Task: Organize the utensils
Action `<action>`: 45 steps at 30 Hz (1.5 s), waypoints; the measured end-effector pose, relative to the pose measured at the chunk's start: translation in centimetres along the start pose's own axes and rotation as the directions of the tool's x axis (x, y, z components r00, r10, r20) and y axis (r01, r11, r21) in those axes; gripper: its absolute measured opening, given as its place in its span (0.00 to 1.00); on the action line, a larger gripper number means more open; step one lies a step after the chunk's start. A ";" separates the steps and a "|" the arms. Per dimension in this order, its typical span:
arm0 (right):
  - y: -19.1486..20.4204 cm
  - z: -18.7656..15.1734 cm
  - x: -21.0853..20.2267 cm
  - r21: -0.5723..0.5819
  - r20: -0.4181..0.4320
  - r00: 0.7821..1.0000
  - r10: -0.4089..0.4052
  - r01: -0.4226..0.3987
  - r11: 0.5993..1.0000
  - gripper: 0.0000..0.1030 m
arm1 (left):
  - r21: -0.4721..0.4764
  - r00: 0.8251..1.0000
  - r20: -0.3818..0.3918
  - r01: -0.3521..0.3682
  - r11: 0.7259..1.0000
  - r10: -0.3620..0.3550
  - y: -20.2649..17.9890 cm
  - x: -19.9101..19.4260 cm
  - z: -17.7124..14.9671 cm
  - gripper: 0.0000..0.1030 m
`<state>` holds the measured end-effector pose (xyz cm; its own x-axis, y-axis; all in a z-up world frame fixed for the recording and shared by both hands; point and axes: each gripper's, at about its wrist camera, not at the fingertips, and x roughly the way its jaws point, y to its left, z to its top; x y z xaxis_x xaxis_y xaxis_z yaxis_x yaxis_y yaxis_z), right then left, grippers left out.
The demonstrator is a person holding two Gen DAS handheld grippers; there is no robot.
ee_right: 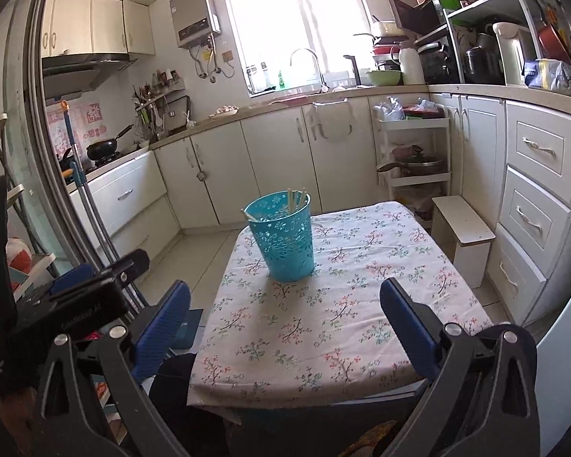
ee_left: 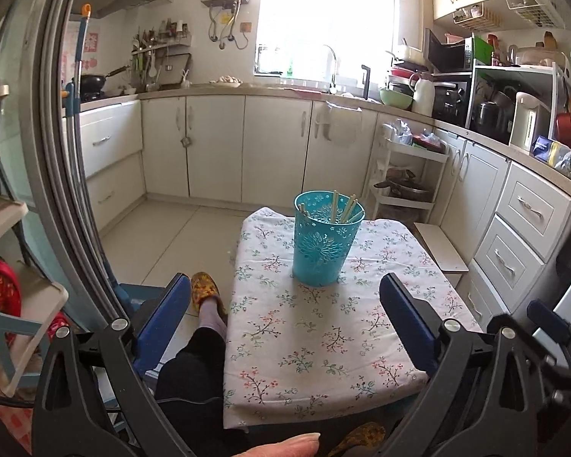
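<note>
Nearest, above the table's (ee_left: pixel 316 342) near edge, both claws hang spread and empty: left (ee_left: pixel 285 316), right (ee_right: pixel 285 320). Farther on stands the cup (ee_left: pixel 325 243), upright at the far side, chopsticks (ee_left: pixel 346 207) inside, dead ahead of the left claw, probably the nearer.

floral cloth (ee_left: pixel 323 342) covers counter | white trolley (ee_left: pixel 411 175) by cabinets, pan on middle shelf | green bowl (ee_left: pixel 396 98) near faucet (ee_left: pixel 333 68) | black wok (ee_right: pixel 102 148) on stove | water heater (ee_right: pixel 196 15) beside window
</note>
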<state>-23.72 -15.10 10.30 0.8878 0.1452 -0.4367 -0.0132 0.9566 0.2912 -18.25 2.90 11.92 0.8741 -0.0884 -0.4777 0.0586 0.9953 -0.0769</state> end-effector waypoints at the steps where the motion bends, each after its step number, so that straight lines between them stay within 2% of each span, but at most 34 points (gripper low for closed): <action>1: 0.0 -0.2 -0.2 0.000 0.000 1.000 0.002 -0.002 1.000 0.93 | 0.001 1.000 0.002 -0.003 1.000 0.003 0.0 -0.2 0.0 0.92; 14: 0.9 -1.5 -2.3 -0.005 0.048 0.999 -0.004 0.004 1.000 0.93 | 0.010 0.996 0.079 -0.046 0.999 0.045 0.1 -3.5 -0.3 0.92; 23: 1.6 -1.8 -3.0 -0.034 0.065 0.998 -0.003 0.005 0.999 0.93 | -0.030 0.990 0.121 -0.066 0.997 0.069 1.2 -5.2 -0.4 0.92; 32: 1.5 -2.0 -3.2 -0.032 0.076 0.997 -0.009 0.011 0.999 0.93 | 0.004 0.990 0.117 -0.082 0.997 0.081 0.5 -5.3 -0.8 0.92; 45: 1.9 -2.2 -3.9 -0.048 0.103 0.995 -0.014 0.019 0.999 0.93 | 0.001 0.987 0.124 -0.098 0.995 0.098 0.9 -5.6 -1.0 0.92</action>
<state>-28.20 -13.27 10.72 0.9305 0.1050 -0.3510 -0.0183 0.9702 0.2418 -23.62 4.21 13.68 0.9286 0.0146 -0.3708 -0.0272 0.9992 -0.0289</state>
